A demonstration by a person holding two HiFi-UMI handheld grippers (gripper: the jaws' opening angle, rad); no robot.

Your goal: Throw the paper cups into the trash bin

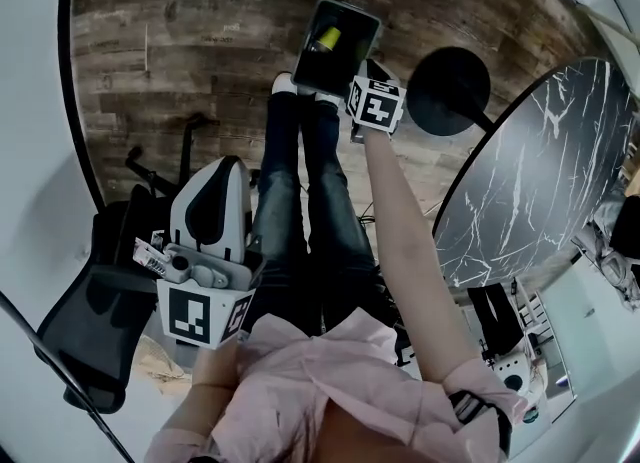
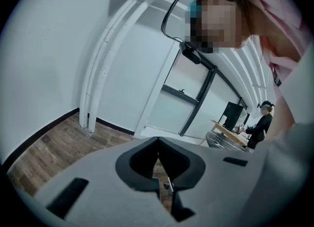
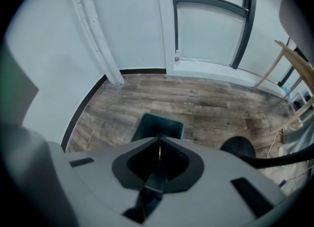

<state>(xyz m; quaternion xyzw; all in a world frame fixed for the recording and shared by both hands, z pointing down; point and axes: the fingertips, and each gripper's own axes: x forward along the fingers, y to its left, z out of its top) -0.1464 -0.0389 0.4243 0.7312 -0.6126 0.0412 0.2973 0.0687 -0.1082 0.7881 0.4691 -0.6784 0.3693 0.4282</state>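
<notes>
1. The right gripper (image 3: 159,140) has its smooth grey jaws pressed together with nothing between them. Only a thin seam shows, with a sliver of yellow through it.
2. The left gripper (image 2: 158,140) is likewise pressed together and empty, held close to the person's body.
3. Just beyond the right gripper stands the trash bin (image 1: 335,43), a dark rectangular tub on the plank wooden floor (image 1: 180,31). In the right gripper view the jaws cover its near edge.
4. Inside the bin lies a yellow object (image 1: 328,39), too small to make out its shape.
5. Near the bin sits a round black table base (image 1: 450,91). The white-veined dark marble table top (image 1: 540,181) is cut off at the right.
</notes>
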